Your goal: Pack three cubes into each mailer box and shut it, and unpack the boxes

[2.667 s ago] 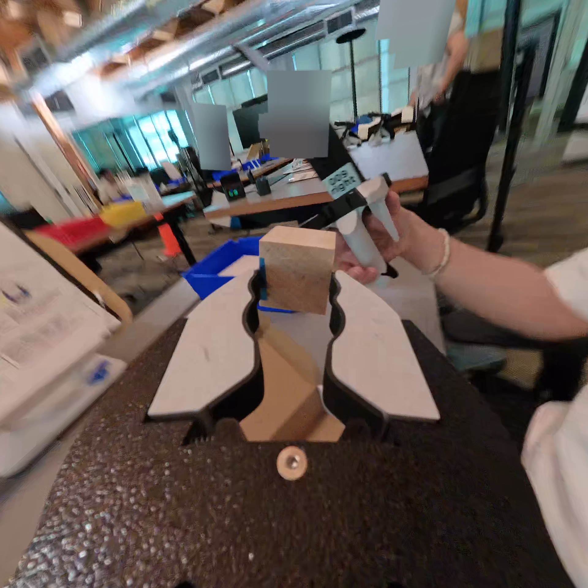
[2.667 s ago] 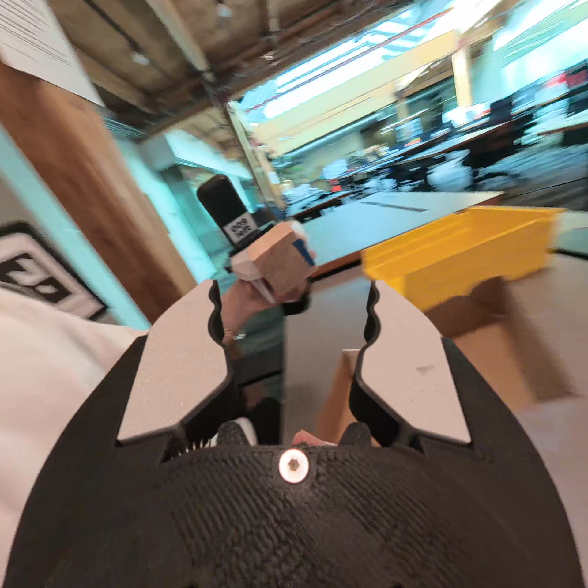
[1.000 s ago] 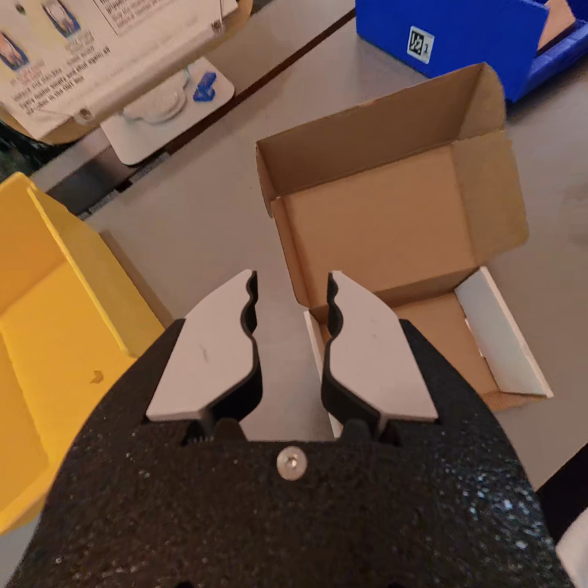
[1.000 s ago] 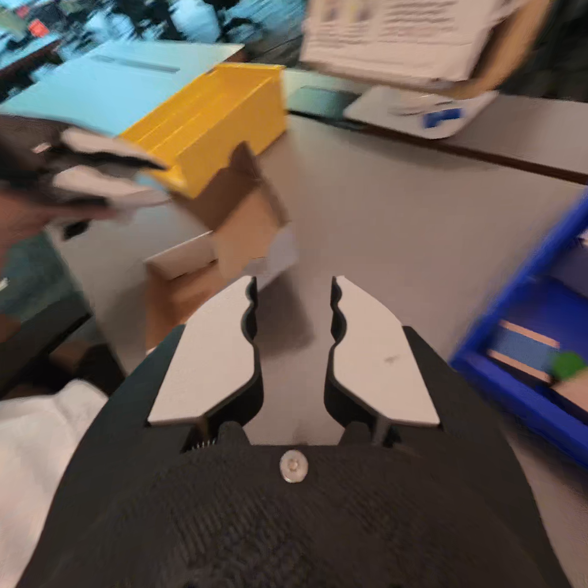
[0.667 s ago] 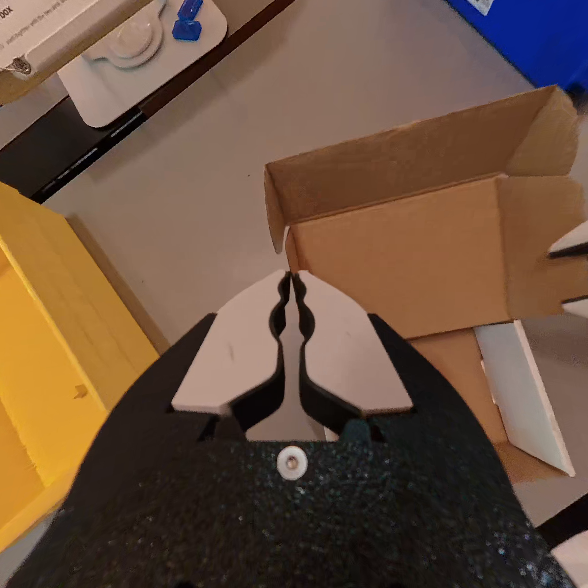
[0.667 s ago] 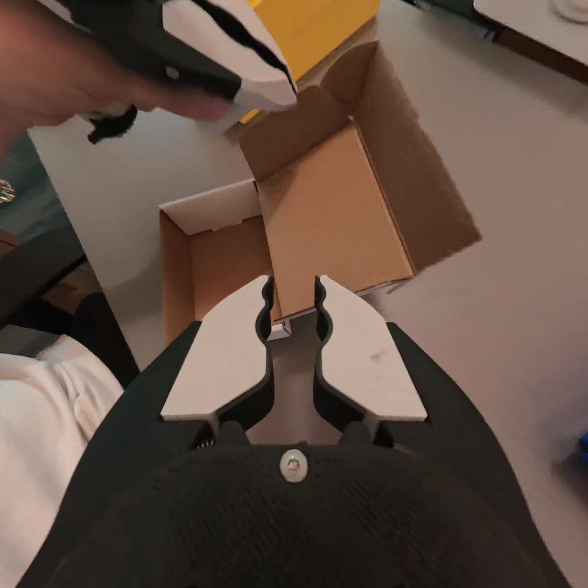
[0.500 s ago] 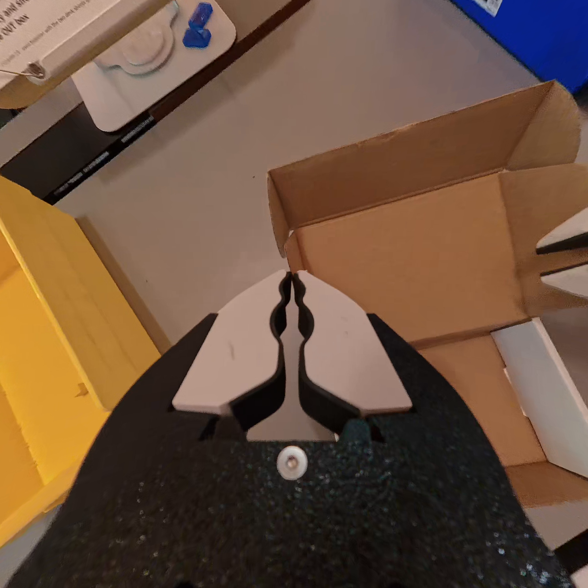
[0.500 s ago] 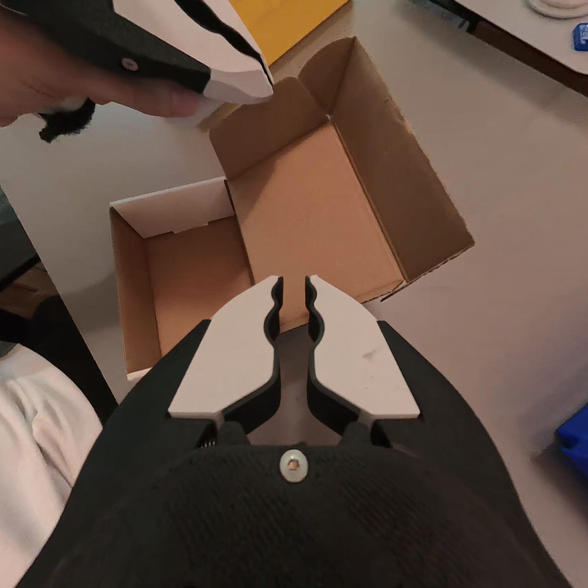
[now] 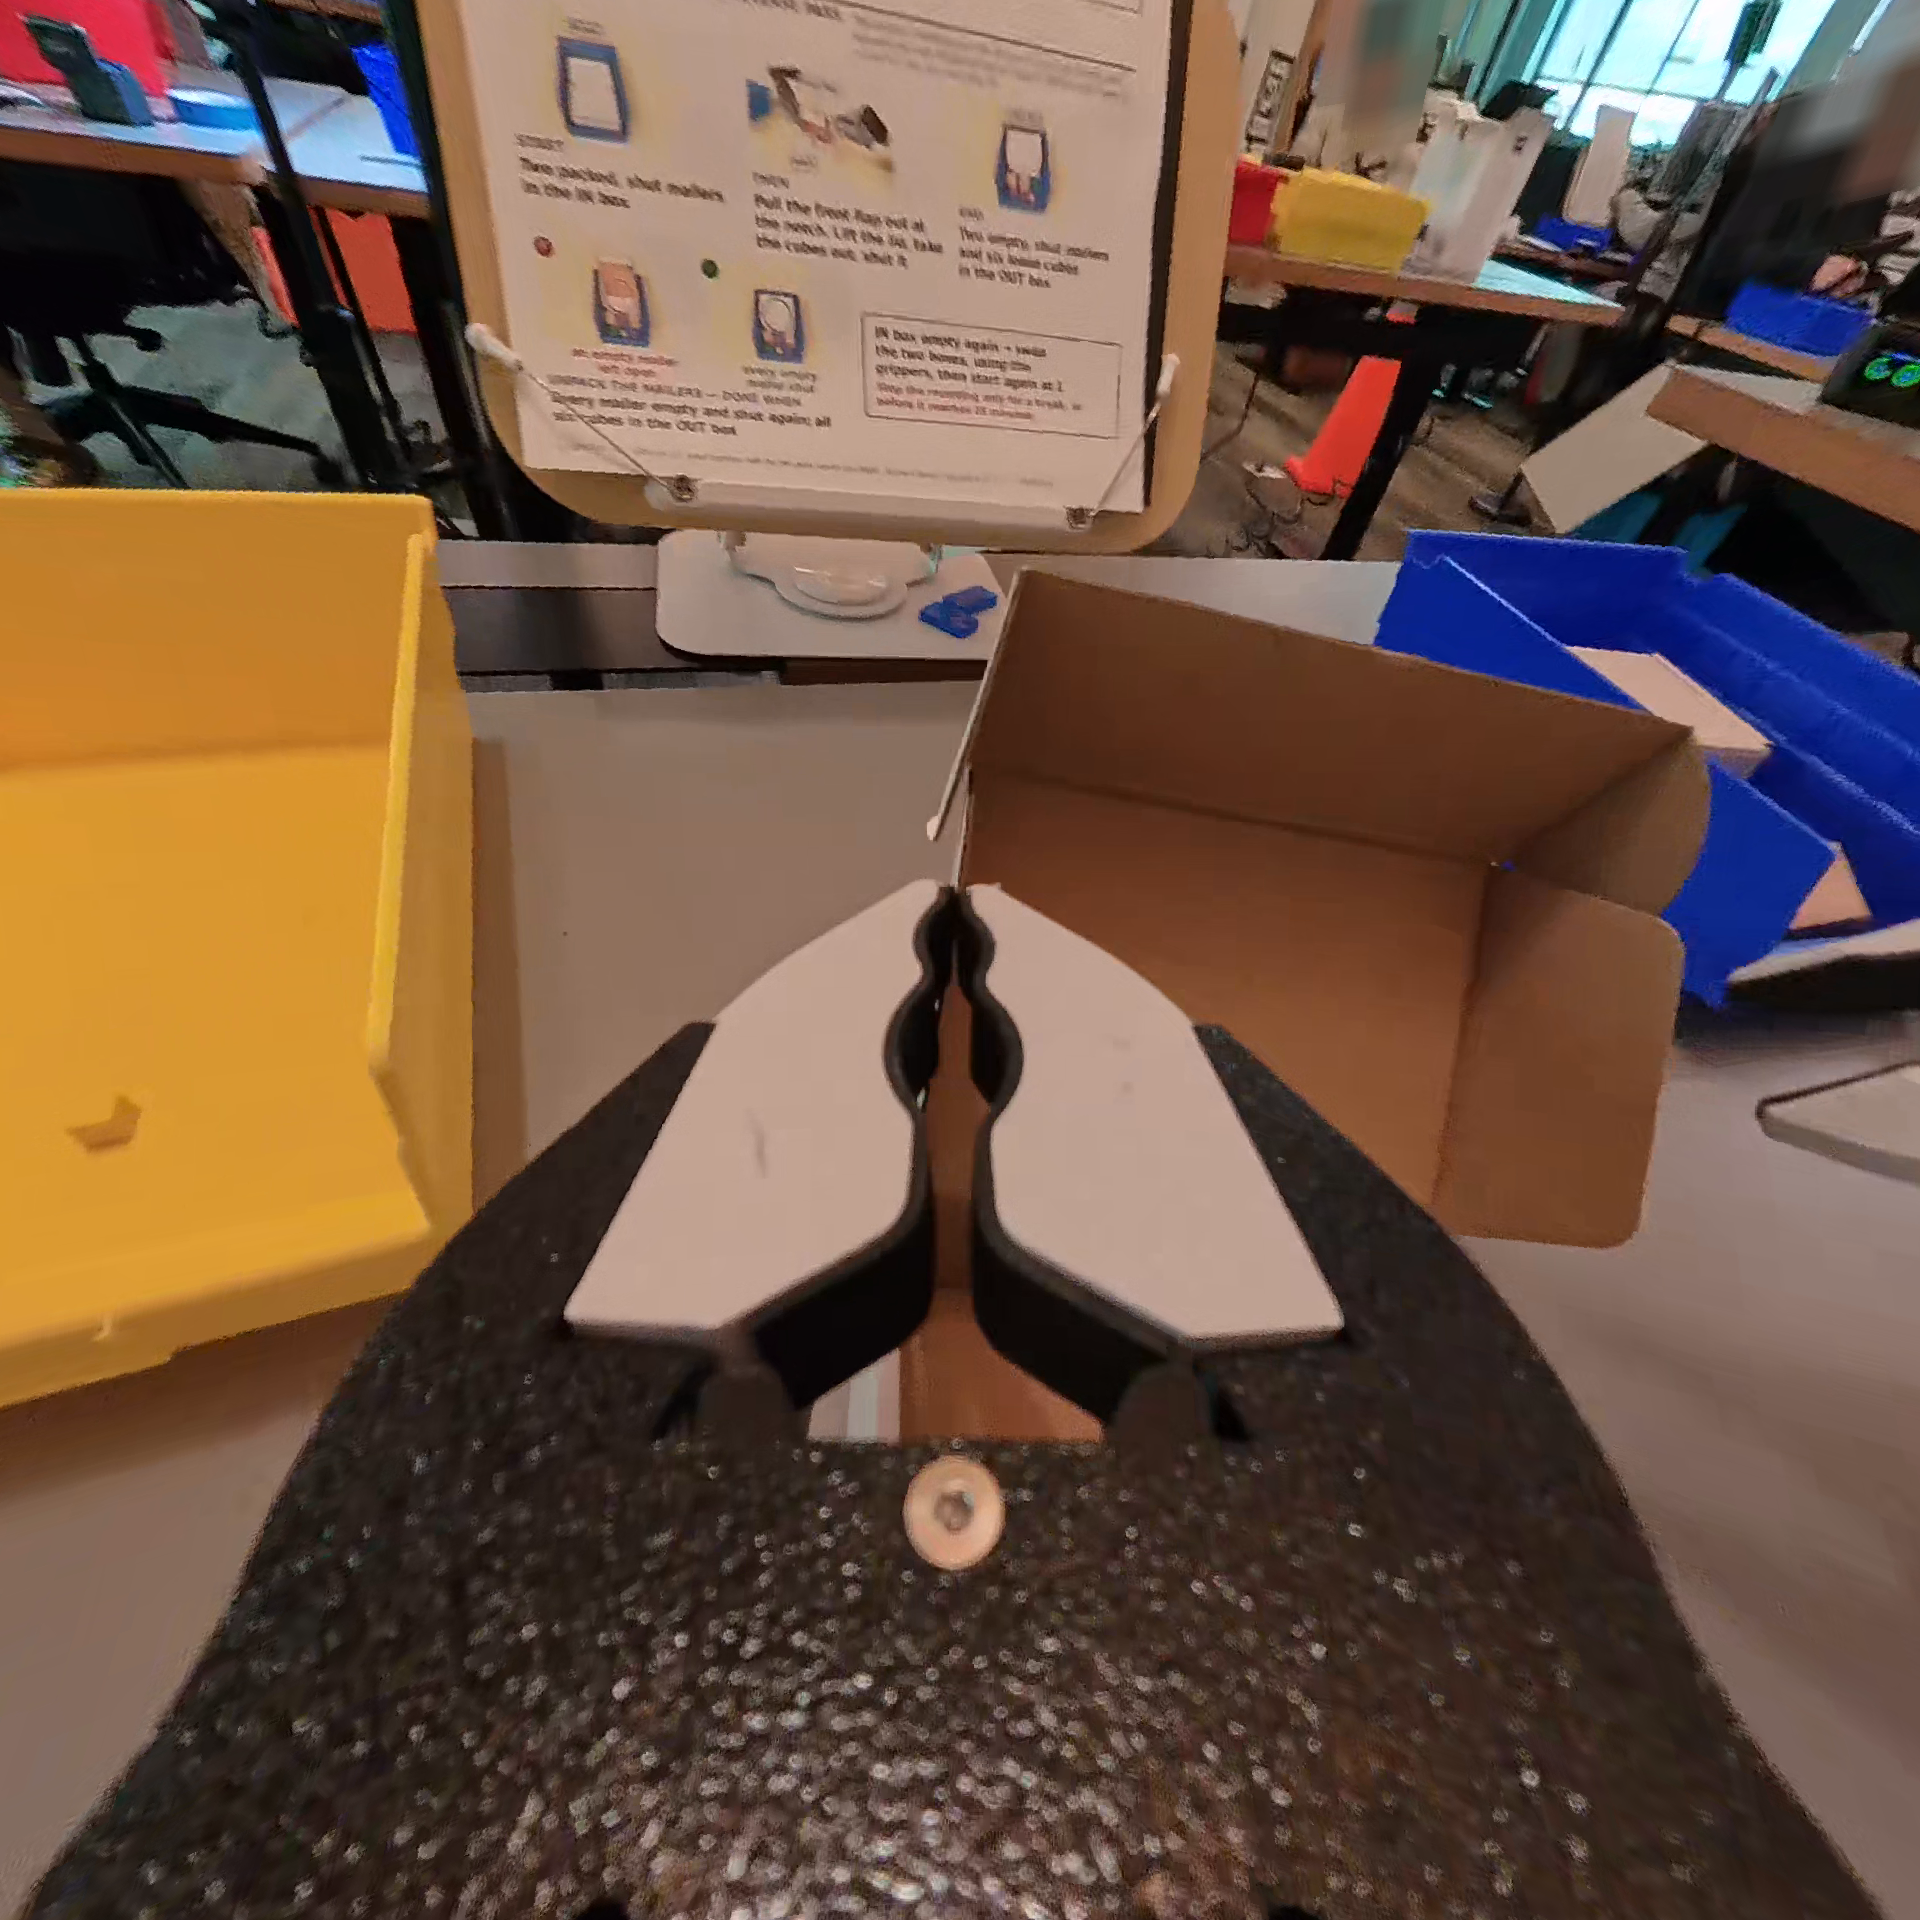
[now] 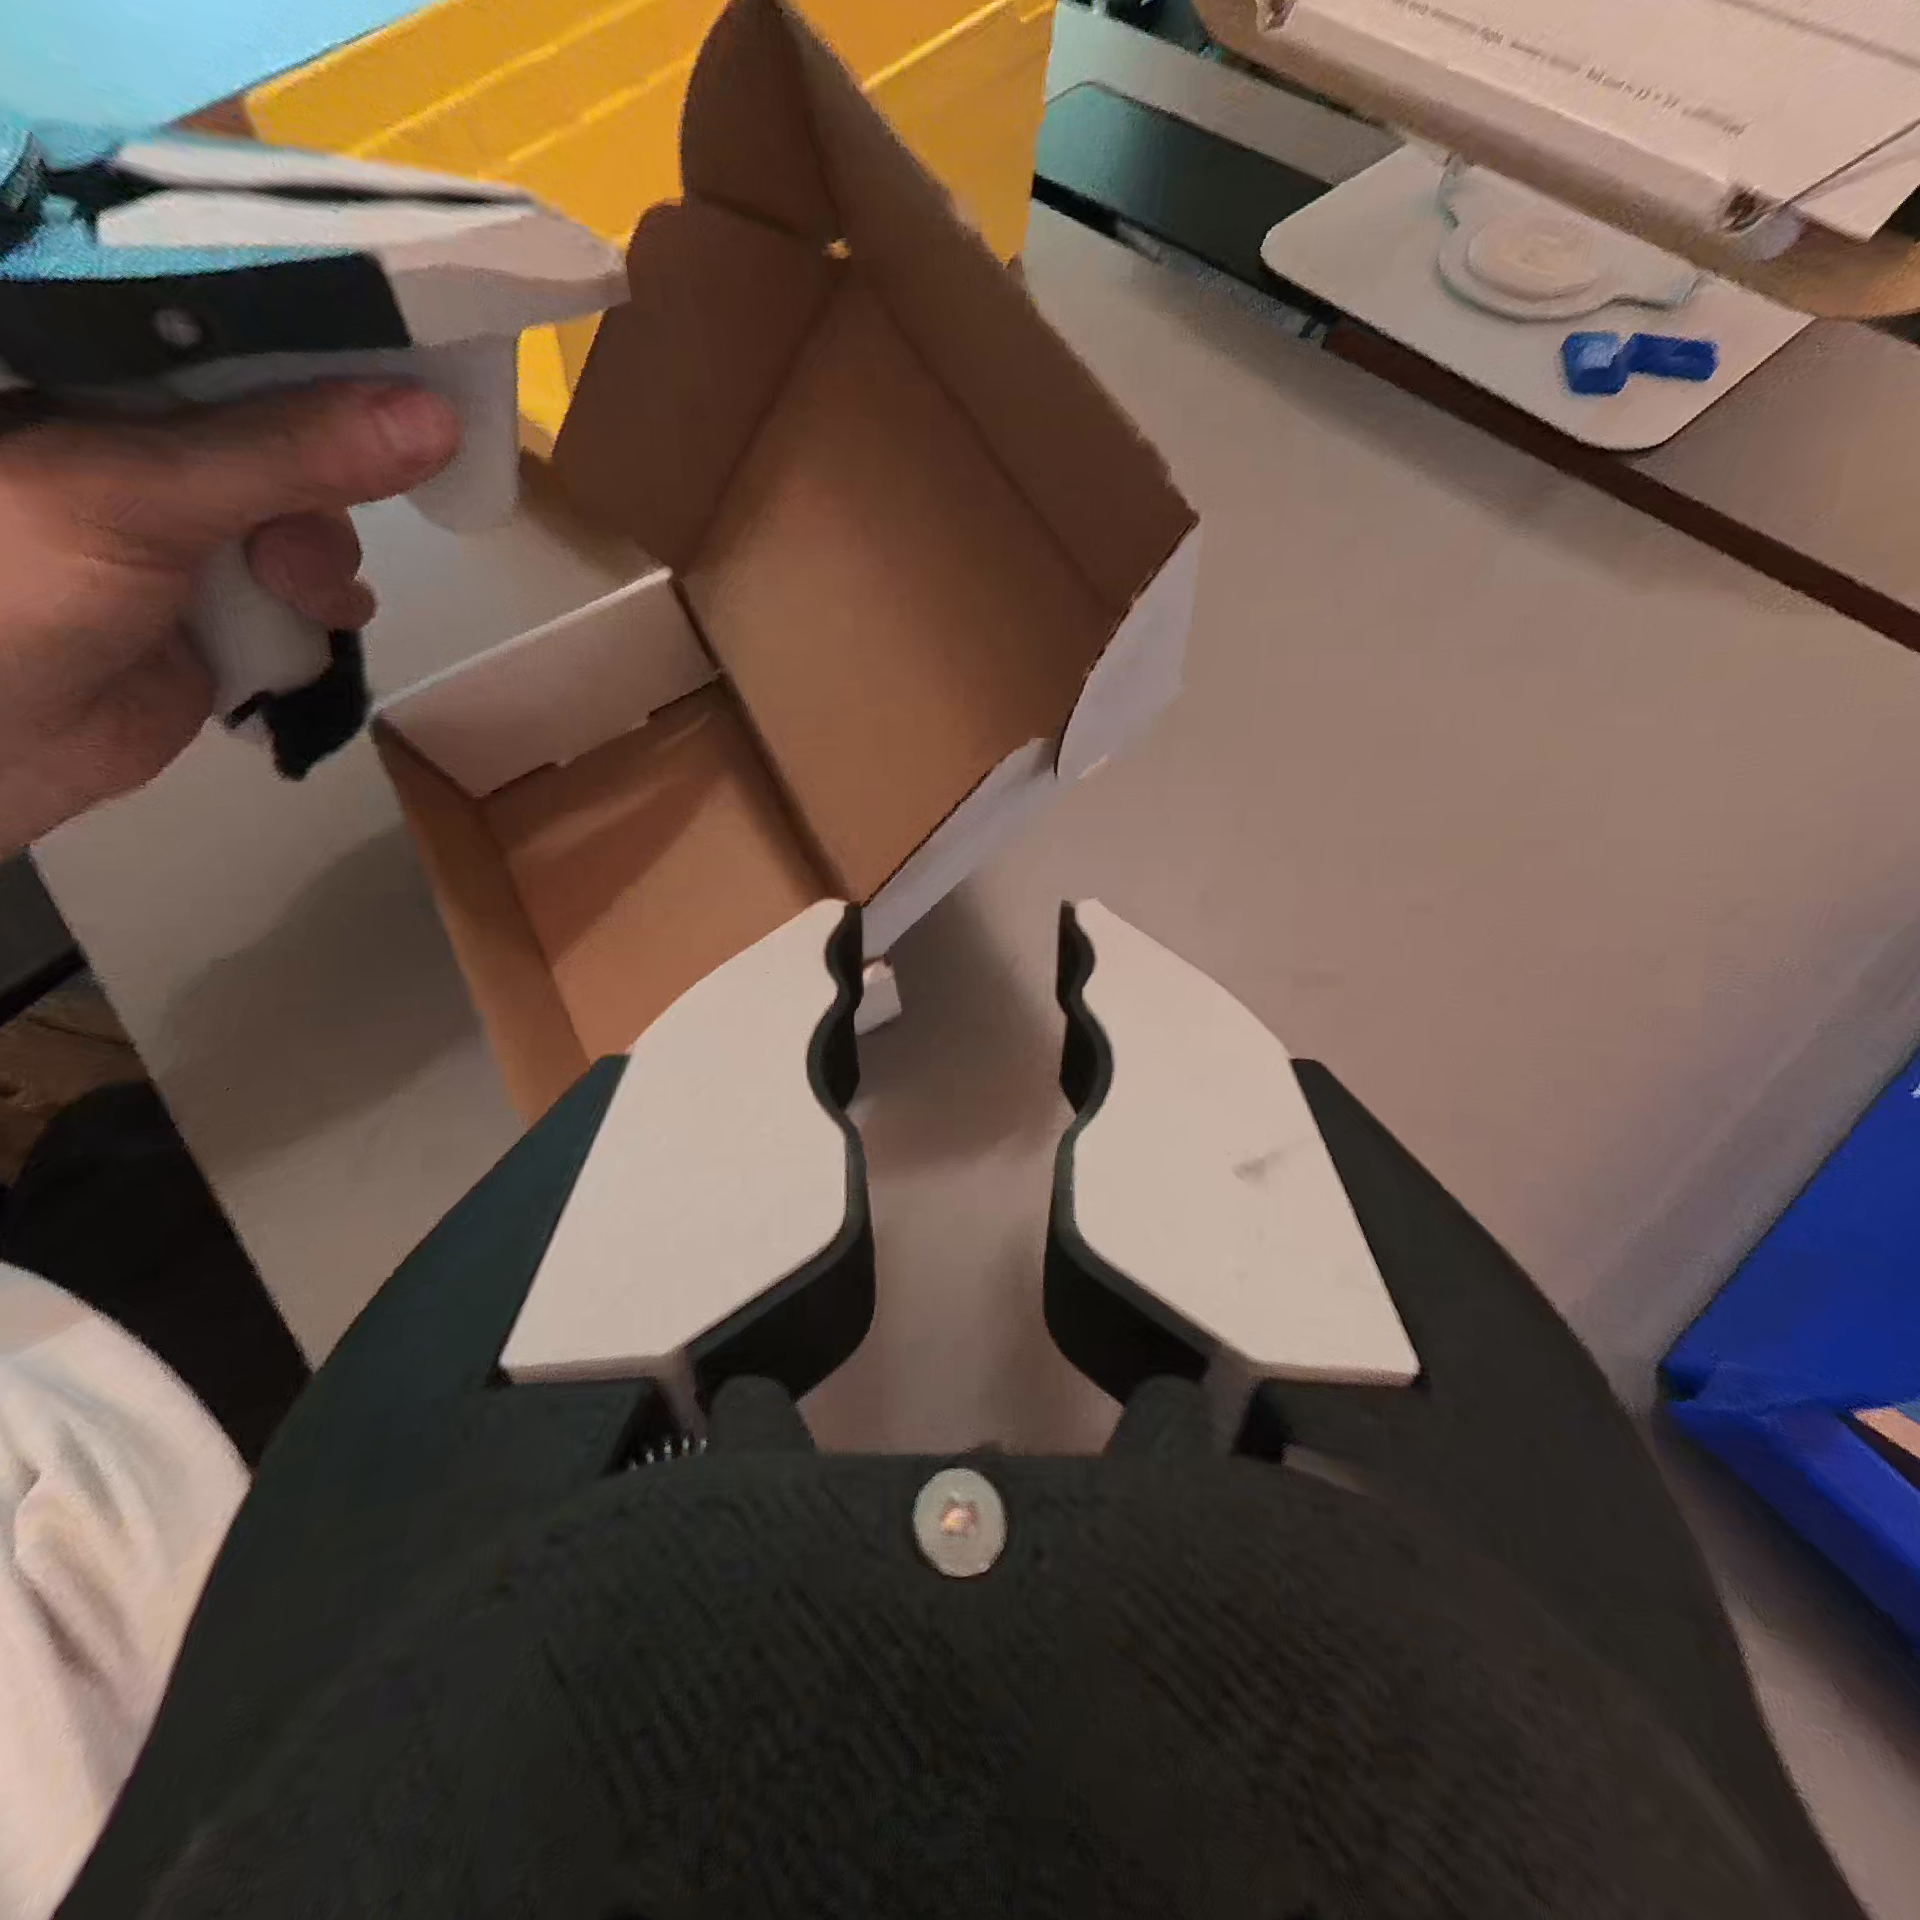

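Your room is dim and warm, with bright windows (image 9: 1621, 52) far back. Edges bend, and your hand (image 10: 135, 561) looks blurry.

Grey table (image 10: 1455, 831) carries mailer box (image 10: 644, 883), yellow bin (image 9: 208, 935), blue bin (image 9: 1662, 665)

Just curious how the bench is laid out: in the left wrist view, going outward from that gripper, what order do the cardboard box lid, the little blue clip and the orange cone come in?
1. Cardboard box lid, right at the left gripper tips.
2. Blue clip, behind the box, on the white stand base.
3. Orange cone, on the floor, back right.
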{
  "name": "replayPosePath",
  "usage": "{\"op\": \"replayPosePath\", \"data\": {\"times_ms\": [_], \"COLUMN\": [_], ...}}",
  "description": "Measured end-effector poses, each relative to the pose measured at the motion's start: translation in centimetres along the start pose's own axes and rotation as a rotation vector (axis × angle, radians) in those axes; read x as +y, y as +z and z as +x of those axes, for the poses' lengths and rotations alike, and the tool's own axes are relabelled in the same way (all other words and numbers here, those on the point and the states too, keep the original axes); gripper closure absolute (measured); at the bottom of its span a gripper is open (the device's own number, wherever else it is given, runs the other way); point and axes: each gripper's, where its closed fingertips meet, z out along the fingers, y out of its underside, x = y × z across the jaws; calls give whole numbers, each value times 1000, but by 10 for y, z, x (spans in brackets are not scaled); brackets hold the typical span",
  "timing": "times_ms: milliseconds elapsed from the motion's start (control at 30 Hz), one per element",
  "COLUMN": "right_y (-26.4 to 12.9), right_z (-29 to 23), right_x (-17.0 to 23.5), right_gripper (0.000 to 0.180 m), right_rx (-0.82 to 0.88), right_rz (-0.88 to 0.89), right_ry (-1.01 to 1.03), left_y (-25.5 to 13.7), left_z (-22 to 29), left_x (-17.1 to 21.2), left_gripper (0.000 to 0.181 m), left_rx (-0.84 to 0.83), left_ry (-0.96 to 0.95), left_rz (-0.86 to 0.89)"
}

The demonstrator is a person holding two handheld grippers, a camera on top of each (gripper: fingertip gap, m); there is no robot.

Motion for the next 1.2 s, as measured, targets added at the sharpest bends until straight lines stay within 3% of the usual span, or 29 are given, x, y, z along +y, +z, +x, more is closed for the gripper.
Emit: {"op": "replayPosePath", "data": {"times_ms": [33,167,467,633,867,1067,1200], "right_y": [5,28,21,40,35,22,23], "right_z": [0,-9,15,19,7,-15,-16], "right_x": [-5,-12,-47,-26,-21,-3,9], "right_gripper": [142,150,170,169,170,172,173], "right_rx": [3,-68,160,203,317,154,191], "right_rz": [36,126,476,344,332,454,444], "right_ry": [2,76,-79,-187,-318,-81,-125], "left_y": [-2,-7,-9,-8,-28,-42,-47], "left_z": [-1,8,16,18,24,27,33], "left_x": [1,1,-2,20,32,51,68], "left_gripper": [181,181,181,180,180,181,181], "left_rx": [-13,-11,-47,-61,-6,54,81], "left_ry": [5,41,155,170,181,105,116], "left_rz": [17,65,154,86,57,55,13]}}
